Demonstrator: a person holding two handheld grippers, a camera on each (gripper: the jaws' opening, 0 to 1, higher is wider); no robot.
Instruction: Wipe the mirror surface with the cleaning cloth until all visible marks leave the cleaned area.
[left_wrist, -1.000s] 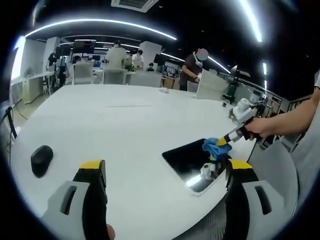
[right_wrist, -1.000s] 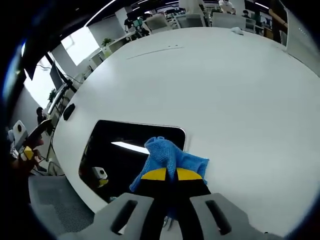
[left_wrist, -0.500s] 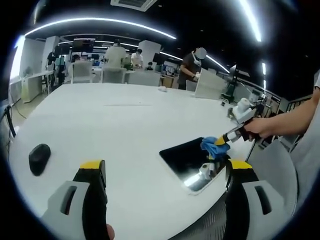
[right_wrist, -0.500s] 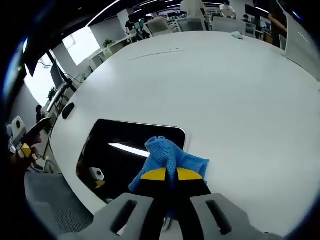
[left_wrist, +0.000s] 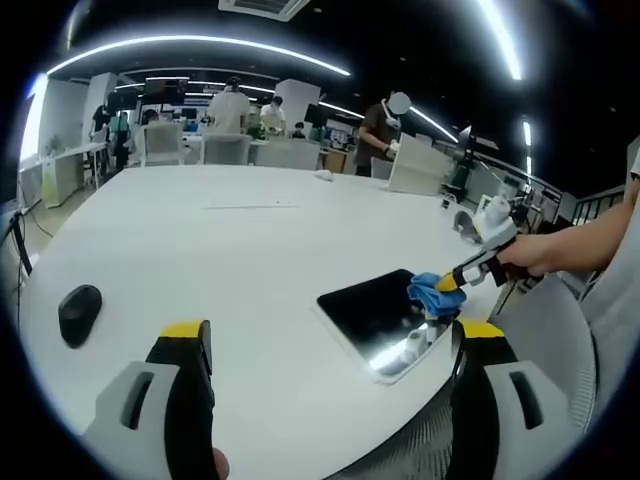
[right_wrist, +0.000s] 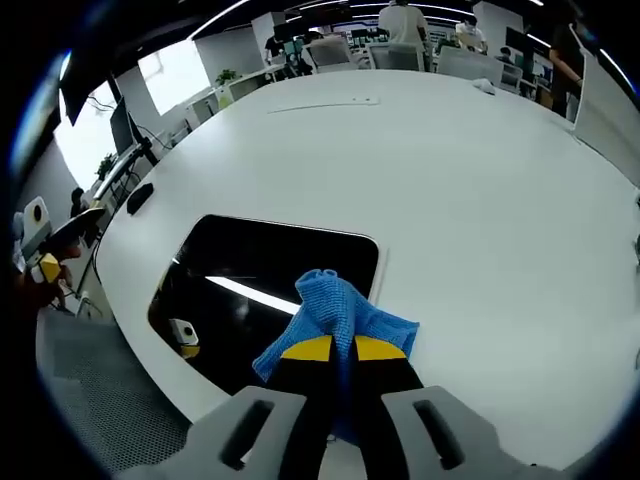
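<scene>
A dark rectangular mirror (left_wrist: 380, 315) (right_wrist: 262, 290) lies flat near the edge of the white table (left_wrist: 230, 250), reflecting a ceiling light strip. My right gripper (right_wrist: 333, 349) (left_wrist: 452, 284) is shut on a blue cleaning cloth (right_wrist: 335, 318) (left_wrist: 432, 293), which rests on the mirror's near right corner. A person's hand (left_wrist: 530, 253) holds that gripper at the right of the left gripper view. My left gripper (left_wrist: 325, 345) hangs open over the table edge, well short of the mirror, with nothing between its jaws.
A black computer mouse (left_wrist: 80, 312) (right_wrist: 139, 198) lies on the table's left side. A grey mesh chair (left_wrist: 545, 340) (right_wrist: 95, 400) stands at the table edge. Desks, chairs and several people (left_wrist: 385, 135) fill the far background.
Both views have shifted slightly with the hands. The cloth has slid a little along the mirror's corner; the right gripper stays shut on it. The left gripper stays open.
</scene>
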